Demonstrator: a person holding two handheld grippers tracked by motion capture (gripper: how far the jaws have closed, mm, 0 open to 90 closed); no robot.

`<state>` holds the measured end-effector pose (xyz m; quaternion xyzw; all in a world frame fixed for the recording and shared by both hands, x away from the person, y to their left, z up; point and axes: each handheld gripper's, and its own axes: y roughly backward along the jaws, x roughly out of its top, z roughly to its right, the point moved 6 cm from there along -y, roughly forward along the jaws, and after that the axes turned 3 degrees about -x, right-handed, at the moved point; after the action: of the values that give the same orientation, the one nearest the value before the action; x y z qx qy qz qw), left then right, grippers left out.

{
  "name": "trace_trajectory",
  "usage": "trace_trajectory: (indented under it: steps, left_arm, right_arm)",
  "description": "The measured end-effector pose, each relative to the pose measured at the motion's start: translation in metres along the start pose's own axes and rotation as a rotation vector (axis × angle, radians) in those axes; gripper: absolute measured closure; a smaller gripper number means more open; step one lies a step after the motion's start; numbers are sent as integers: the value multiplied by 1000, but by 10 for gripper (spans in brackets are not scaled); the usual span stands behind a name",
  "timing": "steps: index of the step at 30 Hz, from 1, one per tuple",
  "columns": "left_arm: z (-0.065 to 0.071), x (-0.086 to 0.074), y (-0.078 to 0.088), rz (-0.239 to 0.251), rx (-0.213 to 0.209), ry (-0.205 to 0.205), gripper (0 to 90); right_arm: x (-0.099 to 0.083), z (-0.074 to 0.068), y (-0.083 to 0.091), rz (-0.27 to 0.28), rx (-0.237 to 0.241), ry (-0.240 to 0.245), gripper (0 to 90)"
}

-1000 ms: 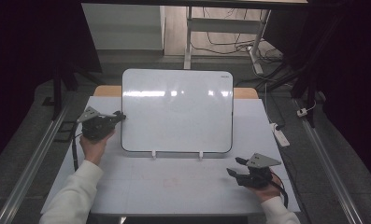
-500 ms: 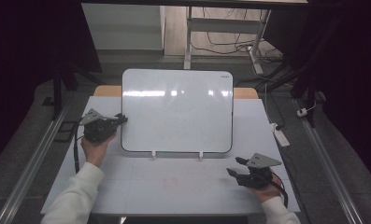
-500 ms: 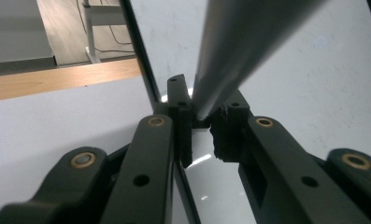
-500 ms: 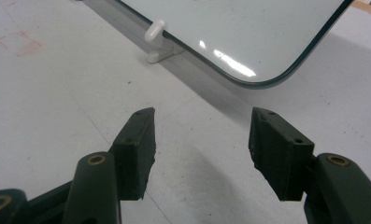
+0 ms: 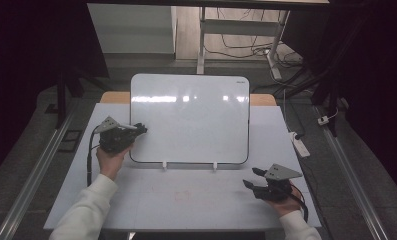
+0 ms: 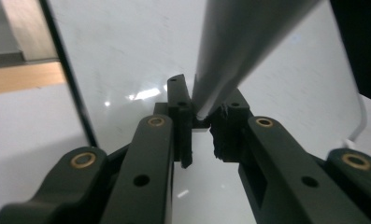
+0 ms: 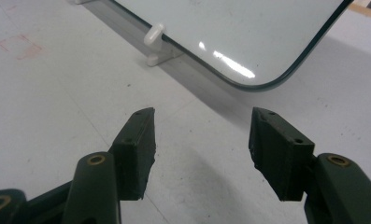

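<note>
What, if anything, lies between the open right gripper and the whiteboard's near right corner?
Nothing visible does. The right gripper sits with open jaws over bare table, and the stretch up to the whiteboard corner is free. One white support clip sits off to the side at the board's near edge.

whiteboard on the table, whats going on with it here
A person at the table works with tongs in each hand. The left tongs are shut on a grey stick, maybe a marker, at the left edge of the whiteboard. The right tongs rest open on the table, holding nothing, short of the board's near right corner.
</note>
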<state>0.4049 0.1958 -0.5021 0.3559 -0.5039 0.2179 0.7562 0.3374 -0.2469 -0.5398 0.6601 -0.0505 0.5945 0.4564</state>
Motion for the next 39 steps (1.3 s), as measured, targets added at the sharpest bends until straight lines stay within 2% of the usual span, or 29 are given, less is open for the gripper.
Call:
trace_trajectory:
  steps: [4,9,12,19,25,35,36,38,39]
  left_arm:
    - [20,-3,0,-42,-75,-2,779]
    - [50,-11,-8,-120,-192,12,779]
    - [66,-15,-13,-157,-248,14,778]
    - [107,-22,-21,-220,-359,-27,778]
    - [135,-27,-31,-267,-414,-71,778]
    - [155,-33,-38,-320,-458,-97,778]
    - [157,-34,-39,-328,-463,-99,778]
    - [159,-36,-42,-340,-471,-101,778]
    - [161,-37,-43,-347,-473,-101,778]
  right_arm:
    - [5,-2,2,21,-7,4,417]
    - [14,-6,4,67,0,-18,417]
    - [18,-8,5,84,2,-18,418]
    - [28,-16,6,117,2,-9,419]
    - [40,-25,9,160,-6,8,419]
    - [56,-37,12,192,-10,22,420]
    - [64,-44,12,206,0,29,421]
    - [67,-46,12,208,2,29,422]
    - [76,-54,10,212,20,34,423]
